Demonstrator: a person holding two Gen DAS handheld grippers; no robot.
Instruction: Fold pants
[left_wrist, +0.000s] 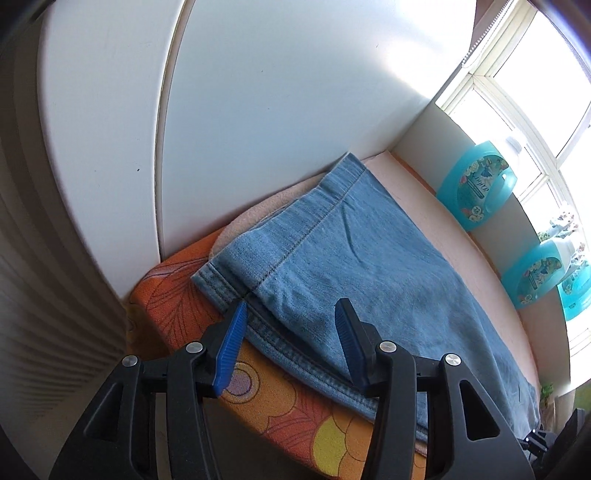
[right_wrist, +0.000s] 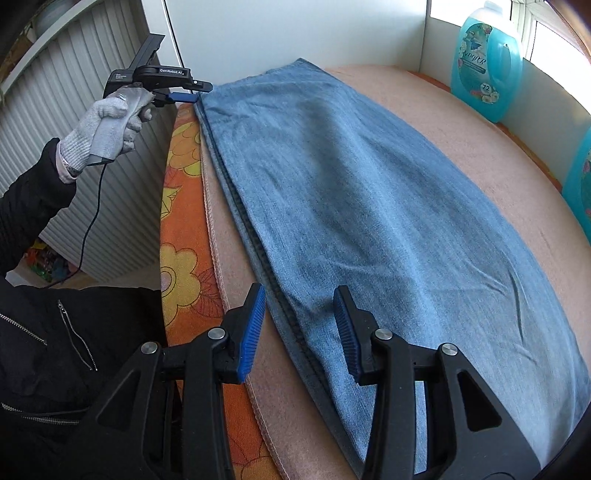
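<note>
The jeans (right_wrist: 362, 206) lie flat on the pink blanket (right_wrist: 480, 155), one leg stacked on the other, so the next fold can run end to end. I hold my left gripper (left_wrist: 291, 343) at the hem corner, its fingers (left_wrist: 231, 347) apart astride the edge, ready to pinch. My right gripper (right_wrist: 299, 332) hovers over the near seam, likewise apart, so both ends could lift together.

Wall (left_wrist: 258, 110) and bottles (right_wrist: 484, 62) hem pants (right_wrist: 369, 206).
</note>
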